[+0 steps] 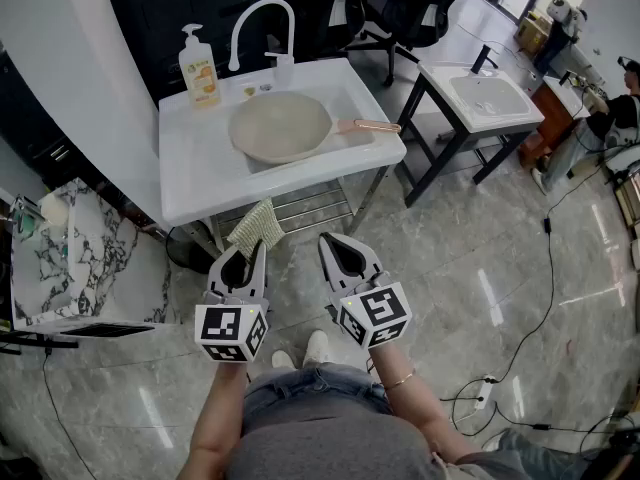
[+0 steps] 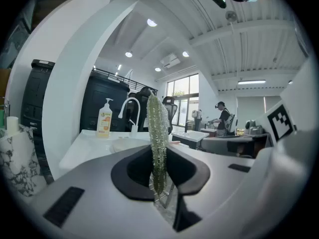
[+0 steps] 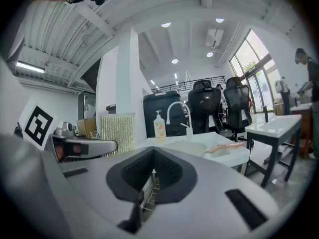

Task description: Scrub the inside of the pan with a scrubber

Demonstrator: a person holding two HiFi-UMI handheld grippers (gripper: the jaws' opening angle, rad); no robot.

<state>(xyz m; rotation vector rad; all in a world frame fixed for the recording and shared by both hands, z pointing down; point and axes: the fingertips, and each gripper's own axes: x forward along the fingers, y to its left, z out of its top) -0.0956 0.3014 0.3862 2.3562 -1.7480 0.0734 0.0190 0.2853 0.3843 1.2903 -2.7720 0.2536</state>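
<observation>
Scrubber point(image 1: 256, 226), one: a pale green mesh pad, clamped by its lower edge in our left gripper point(image 1: 250, 251), whose jaws were closed on it; it stood upright out of them. We judged it light, soft and floppy, likely to fold under pressure, so a grip nearer its middle would serve the scrubbing better.

Right gripper point(image 1: 347, 251), one: jaws together, nothing between them, held just beside the left at its 3 o'clock.

Pan point(image 1: 282, 125), one: beige and round, it lay open side up in the basin of the white sink stand point(image 1: 200, 173), at 12 o'clock from both grippers and well apart from them. We judged it stiff and far heavier than the pad, and apt to slide on the smooth basin. Its handle point(image 1: 368, 125), pointing to 3 o'clock, was the place to take hold, and fell to the empty right gripper.

Soap bottle point(image 1: 200, 68), one, at the pan's 10 o'clock. Tap point(image 1: 262, 23), one, at its 12 o'clock.

Second sink stand point(image 1: 485, 93), one, at 2 o'clock, unused. Scrubbing not yet begun
</observation>
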